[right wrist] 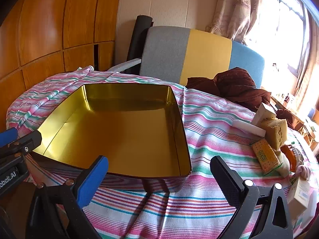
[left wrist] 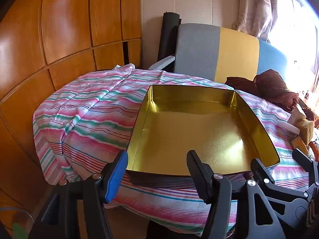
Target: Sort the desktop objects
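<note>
Carton (right wrist: 300,194) cut off by the frame's right edge.

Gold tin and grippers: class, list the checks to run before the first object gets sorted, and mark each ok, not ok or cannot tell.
1. Tin empty, open side up: ok.
2. Left gripper open, holding nothing: ok.
3. Right gripper open, holding nothing: ok.
4. Objects in view, right of tin: cracker pack, white tube, small box: ok.
5. Objects apart enough for a clean grasp: cannot tell; they crowd together.

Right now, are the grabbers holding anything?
Left gripper: jaws open, holding nothing.
Right gripper: jaws open, holding nothing.
</note>
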`<state>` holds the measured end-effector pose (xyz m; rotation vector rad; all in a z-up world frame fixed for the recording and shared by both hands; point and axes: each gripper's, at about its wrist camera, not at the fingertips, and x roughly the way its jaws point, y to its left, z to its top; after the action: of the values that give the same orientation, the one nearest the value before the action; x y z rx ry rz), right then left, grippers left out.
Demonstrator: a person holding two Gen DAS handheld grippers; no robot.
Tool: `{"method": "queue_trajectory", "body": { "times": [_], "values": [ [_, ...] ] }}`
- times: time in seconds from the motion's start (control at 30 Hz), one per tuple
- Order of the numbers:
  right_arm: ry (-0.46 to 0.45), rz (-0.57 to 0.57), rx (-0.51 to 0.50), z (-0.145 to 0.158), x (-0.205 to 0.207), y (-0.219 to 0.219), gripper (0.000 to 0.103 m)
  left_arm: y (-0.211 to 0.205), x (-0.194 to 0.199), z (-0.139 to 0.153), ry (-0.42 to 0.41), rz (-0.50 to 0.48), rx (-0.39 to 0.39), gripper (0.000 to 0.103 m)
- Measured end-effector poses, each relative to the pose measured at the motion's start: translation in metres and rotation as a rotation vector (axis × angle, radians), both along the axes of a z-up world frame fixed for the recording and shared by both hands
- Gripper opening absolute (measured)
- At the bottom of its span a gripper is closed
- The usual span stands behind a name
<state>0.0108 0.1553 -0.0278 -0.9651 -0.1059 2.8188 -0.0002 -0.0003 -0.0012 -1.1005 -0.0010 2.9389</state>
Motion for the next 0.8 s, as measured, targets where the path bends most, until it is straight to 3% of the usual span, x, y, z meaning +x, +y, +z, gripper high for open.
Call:
{"method": "queue_trajectory", "body": {
  "times": [0.33, 0.6, 0.8],
  "values": [
    [0.016, 0.001, -0.002, 0.003, 0.006, 0.002, 0.103, -0.001, -0.004, -0.013, -0.012, -0.042, 0.003, 0.063],
    [0.038, 0.004, 0.003, 0.003, 0.012, 0.004, 0.103, -0.013, 0.000, -0.024, -0.044, -0.164, 0.196, 0.067],
    [0.052, 0.015, -0.020, 0.002, 0.015, 0.010, 0.103, -0.008, 0.001, -0.023, -0.047, -0.177, 0.207, 0.068]
  ]
}}
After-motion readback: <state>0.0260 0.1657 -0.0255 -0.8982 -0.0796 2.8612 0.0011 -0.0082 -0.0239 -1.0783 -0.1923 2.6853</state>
